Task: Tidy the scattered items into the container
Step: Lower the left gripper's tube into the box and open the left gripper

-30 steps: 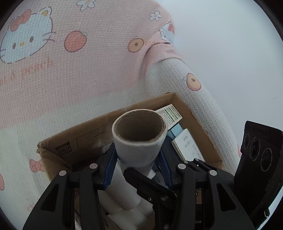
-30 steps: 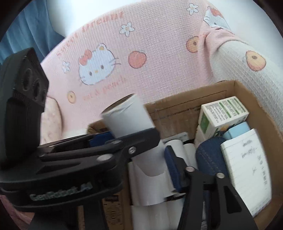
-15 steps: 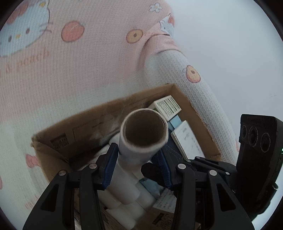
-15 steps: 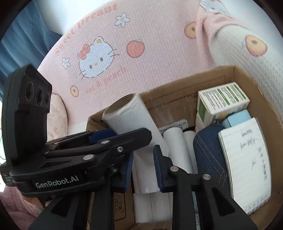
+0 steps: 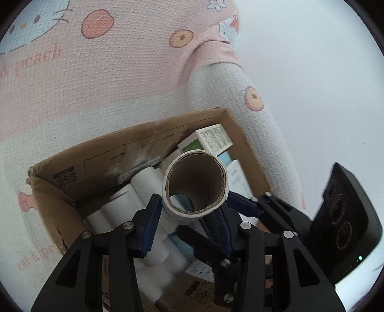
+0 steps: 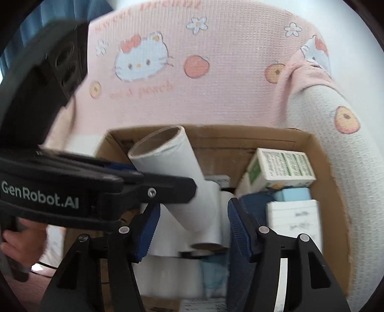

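Observation:
My left gripper (image 5: 189,224) is shut on a white paper roll with a brown cardboard core (image 5: 195,184) and holds it tilted over the open cardboard box (image 5: 100,156). The roll (image 6: 177,177) and the left gripper (image 6: 168,189) also show in the right wrist view, above the box (image 6: 321,158). My right gripper (image 6: 193,224) is open and empty over the box, with the roll's lower end between its fingers without contact. The box holds several white rolls (image 5: 124,206), a green and white carton (image 6: 280,168), a denim pouch (image 6: 256,204) and a notepad (image 6: 295,220).
The box sits on a sofa under a pink Hello Kitty blanket (image 6: 182,79). The blanket-draped armrest (image 5: 242,100) runs along the box's right side. A white wall (image 5: 312,72) lies beyond it. Blue curtains (image 6: 62,12) show at top left.
The left gripper has lowered the roll toward the box and tilted it. The right gripper has opened wider and drawn back to the right of the roll.

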Tool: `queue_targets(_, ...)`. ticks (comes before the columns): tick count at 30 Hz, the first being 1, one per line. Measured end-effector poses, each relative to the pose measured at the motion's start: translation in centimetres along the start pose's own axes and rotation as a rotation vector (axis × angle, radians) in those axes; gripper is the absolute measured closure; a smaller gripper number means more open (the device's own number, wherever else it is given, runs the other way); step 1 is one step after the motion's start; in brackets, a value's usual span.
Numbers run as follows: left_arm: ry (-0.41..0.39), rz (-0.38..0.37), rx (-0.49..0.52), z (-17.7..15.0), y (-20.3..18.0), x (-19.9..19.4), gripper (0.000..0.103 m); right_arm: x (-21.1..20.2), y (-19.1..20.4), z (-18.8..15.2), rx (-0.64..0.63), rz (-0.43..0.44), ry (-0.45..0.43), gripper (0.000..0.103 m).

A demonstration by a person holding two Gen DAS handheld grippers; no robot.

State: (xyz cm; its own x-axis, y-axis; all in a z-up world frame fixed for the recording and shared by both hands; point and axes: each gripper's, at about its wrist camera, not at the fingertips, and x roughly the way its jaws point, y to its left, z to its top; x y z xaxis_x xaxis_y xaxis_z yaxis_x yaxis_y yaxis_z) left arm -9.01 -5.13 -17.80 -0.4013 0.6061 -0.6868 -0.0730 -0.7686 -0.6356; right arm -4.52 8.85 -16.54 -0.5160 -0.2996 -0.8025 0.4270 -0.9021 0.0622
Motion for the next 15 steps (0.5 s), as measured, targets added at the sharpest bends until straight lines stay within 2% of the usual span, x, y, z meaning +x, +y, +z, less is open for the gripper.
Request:
queue_targets(4, -0.027, -0.022, -0.028, 0.1, 0.1, -0.5, 0.055, 0.7, 0.4, 1.1, -0.024, 0.049, -0.026, 0.047)
queue_targets(7, -0.064, -0.002, -0.029, 0.3, 0.1, -0.9, 0.055, 1.4, 0.5, 2.1, -0.031, 0.075, -0.029, 0.047)
queue_targets(12, -0.072, 0.0, -0.085, 0.8, 1.0, -1.0, 0.055, 2.2, 0.8, 2.9, -0.051, 0.094, 0.004, 0.053)
queue_targets(15, -0.068, 0.035, -0.052, 0.6, 0.4, -0.9, 0.055, 2.3, 0.2, 2.9, -0.021, 0.133, 0.033, 0.055)
